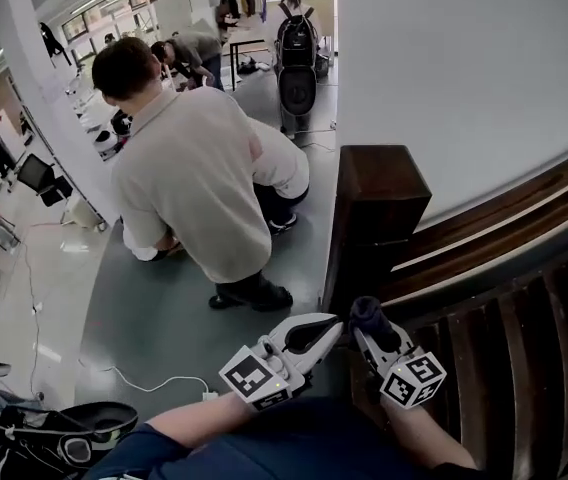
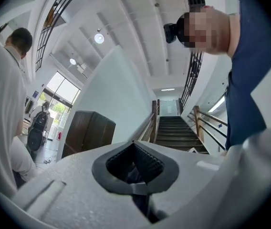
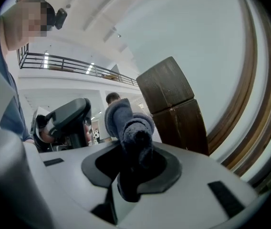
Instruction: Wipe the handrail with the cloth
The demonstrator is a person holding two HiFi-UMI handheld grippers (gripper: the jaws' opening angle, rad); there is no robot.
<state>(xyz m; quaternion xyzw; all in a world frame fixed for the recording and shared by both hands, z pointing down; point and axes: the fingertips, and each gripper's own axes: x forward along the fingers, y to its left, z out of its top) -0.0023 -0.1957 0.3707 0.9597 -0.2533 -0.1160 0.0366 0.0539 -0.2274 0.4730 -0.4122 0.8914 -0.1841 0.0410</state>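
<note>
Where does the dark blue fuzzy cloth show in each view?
Head view: dark blue fuzzy cloth low centre, in the right gripper.
Left gripper view: not in it.
Right gripper view: centre, clamped between the jaws.
Shared landmark: dark wooden newel post.

1. Person in a pale shirt (image 1: 189,168), bent forward, standing on the grey floor (image 1: 114,308).
2. Black upright case (image 1: 297,63), beyond that person.
3. Black bag (image 1: 64,430), lower left corner of the head view.
4. Dark monitor (image 1: 36,171), far left.
5. Staircase (image 2: 178,130), rising away.
6. White wall (image 1: 464,68).
</note>
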